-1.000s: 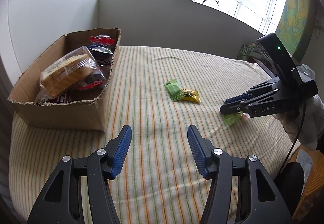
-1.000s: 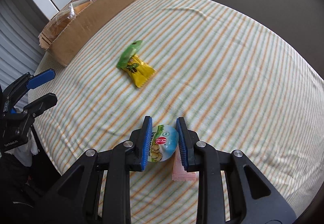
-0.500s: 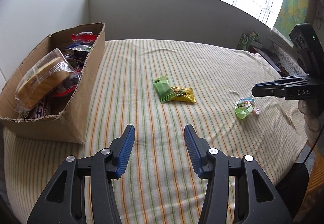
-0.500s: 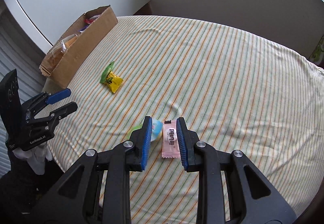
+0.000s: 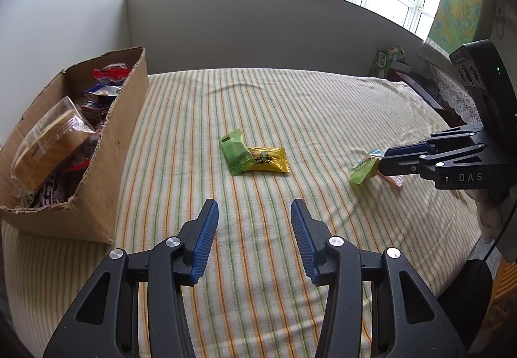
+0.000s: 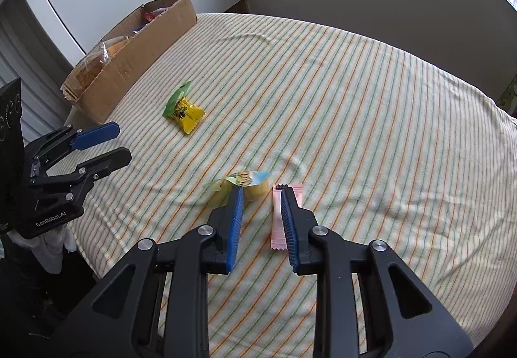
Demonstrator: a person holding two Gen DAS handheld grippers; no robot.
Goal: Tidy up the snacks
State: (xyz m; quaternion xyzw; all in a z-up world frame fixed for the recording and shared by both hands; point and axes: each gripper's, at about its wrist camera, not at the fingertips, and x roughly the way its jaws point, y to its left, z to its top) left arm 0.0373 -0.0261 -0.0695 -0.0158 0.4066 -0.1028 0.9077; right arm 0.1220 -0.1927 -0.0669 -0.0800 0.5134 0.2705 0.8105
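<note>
Two wrappers, green packet (image 6: 245, 178) and pink packet (image 6: 277, 223), flanked right gripper (image 6: 261, 193), nearly shut, empty, left gripper (image 5: 253, 206) just closing on nothing, bare striped cloth (image 5: 290, 99) ahead, box (image 5: 106, 170) at its left edge.

The striped cloth (image 5: 323, 118) lies bare across its far half up to the grey wall (image 5: 258, 34); a hand could sweep there freely; the cardboard box (image 5: 110, 144) blocks the left edge, its tall side a barrier to any low approach; mid-cloth, the green packet (image 5: 235, 152) overlapping the yellow packet (image 5: 270, 159) forms a low obstacle; open cloth separates it from the left gripper (image 5: 254, 230); at the right, the right gripper (image 6: 261, 207) crowds a round snack cup (image 6: 248, 185) and pink sachet (image 6: 278, 219).
</note>
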